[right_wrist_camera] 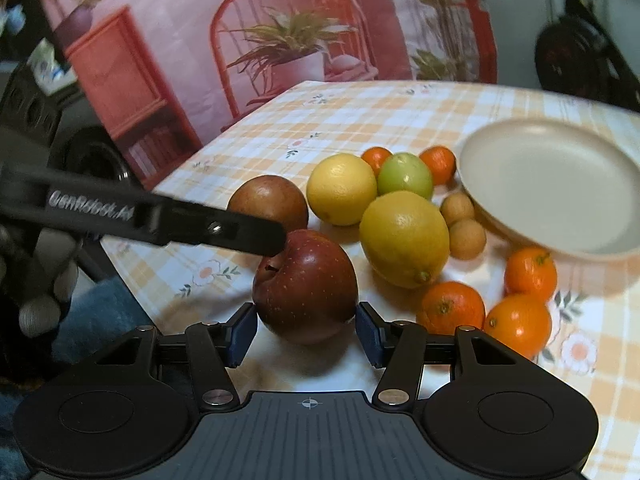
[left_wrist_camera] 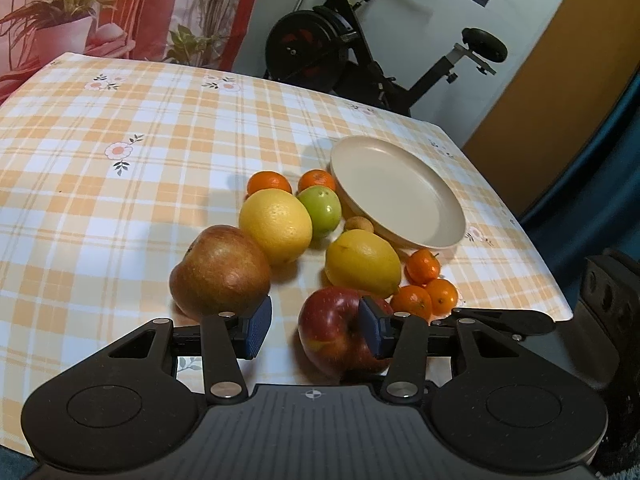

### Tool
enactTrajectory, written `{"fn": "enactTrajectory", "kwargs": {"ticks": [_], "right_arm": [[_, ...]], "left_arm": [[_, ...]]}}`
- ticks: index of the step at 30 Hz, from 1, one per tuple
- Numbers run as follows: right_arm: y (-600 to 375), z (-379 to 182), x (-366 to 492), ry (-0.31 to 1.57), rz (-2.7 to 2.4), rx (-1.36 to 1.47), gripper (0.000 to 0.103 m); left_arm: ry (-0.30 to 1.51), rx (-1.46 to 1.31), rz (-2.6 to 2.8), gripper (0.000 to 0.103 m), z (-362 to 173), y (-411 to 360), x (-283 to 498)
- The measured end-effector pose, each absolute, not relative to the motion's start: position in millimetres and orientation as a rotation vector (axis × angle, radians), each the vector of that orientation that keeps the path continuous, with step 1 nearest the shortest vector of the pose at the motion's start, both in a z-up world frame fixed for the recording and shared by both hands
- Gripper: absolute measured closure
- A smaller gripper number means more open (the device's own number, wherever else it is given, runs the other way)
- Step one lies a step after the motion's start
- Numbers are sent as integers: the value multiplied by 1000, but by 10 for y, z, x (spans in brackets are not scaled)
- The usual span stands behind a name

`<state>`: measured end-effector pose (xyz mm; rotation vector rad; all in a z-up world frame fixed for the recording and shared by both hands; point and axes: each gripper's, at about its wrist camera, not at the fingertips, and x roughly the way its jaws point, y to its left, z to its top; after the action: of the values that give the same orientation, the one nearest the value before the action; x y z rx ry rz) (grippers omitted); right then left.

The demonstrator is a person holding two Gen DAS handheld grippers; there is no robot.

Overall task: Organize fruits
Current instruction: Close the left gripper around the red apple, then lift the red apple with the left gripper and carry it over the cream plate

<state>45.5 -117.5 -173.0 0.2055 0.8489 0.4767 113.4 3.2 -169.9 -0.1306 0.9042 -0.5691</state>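
I count two apples, two lemons, one green fruit, five mandarins, two small tan fruits and one plate [left_wrist_camera: 400, 196].

The red apple [right_wrist_camera: 306, 284] sits on the tabletop [left_wrist_camera: 120, 200] right at the tips of the right tongs [right_wrist_camera: 306, 334], its sides level with both pads. I cannot tell whether the pads press on it or only flank it. The left tongs [left_wrist_camera: 313, 328] are released. Their right-hand pad stands in front of that same apple and the other pad is clear of it. From the right camera, one of their fingers [right_wrist_camera: 240, 234] reaches across to the apple's top by the stem.

The brown apple [left_wrist_camera: 220, 272] lies just beyond the left tongs' left-hand pad. The lemons [left_wrist_camera: 276, 224] [left_wrist_camera: 362, 262] and the green fruit [left_wrist_camera: 320, 206] lie further ahead, with two mandarins behind them. Three mandarins [left_wrist_camera: 424, 284] cluster ahead-right, and the plate is beyond them.

Left of the left tongs and beyond the brown apple the cloth is bare and wide. To the right the tabletop's edge runs close past the plate and the three mandarins.

From the left camera only one tan fruit [left_wrist_camera: 359, 225] shows, and the pad hides part of the red apple. The right camera's frame cuts off the plate's right side, and a hand [right_wrist_camera: 40, 300] at the left border is blurred
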Motion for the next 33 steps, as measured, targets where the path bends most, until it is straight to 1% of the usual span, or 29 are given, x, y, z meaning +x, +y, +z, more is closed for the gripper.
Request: {"fn": "enactTrajectory", "kwargs": {"ticks": [5,8,9,16,26,28,29,30,31,33], "right_arm": [[-1200,-1714,432,847,456,205,52],[-1179,-1660,396,824,416,145,46],[-1163,-1647,384,817,408,123,45],[-1020,-1656,373,803,394,7,47],[-1005,-1688,380,772,393,-5,48],[-1011,-1690,389,771,394,1,48],[-1017,-1692,388,771,395,3,48],[-1014,-1693,387,771,395,3,48],[-1012,-1693,387,771,395,3,48],[-1010,-1691,381,770,395,3,48]], "left_arm": [[920,-107,-581,53,-1740,-52,1164],[934,-112,-589,52,-1761,-68,1197],[936,-113,-591,52,-1759,-72,1203],[949,-115,-611,52,-1767,-149,1249],[973,-171,-637,52,-1818,-110,1313],[974,-177,-644,53,-1819,-112,1312],[974,-180,-650,56,-1819,-112,1310],[973,-185,-658,61,-1817,-110,1307],[972,-193,-668,63,-1814,-109,1305],[969,-190,-667,63,-1814,-112,1296]]}}
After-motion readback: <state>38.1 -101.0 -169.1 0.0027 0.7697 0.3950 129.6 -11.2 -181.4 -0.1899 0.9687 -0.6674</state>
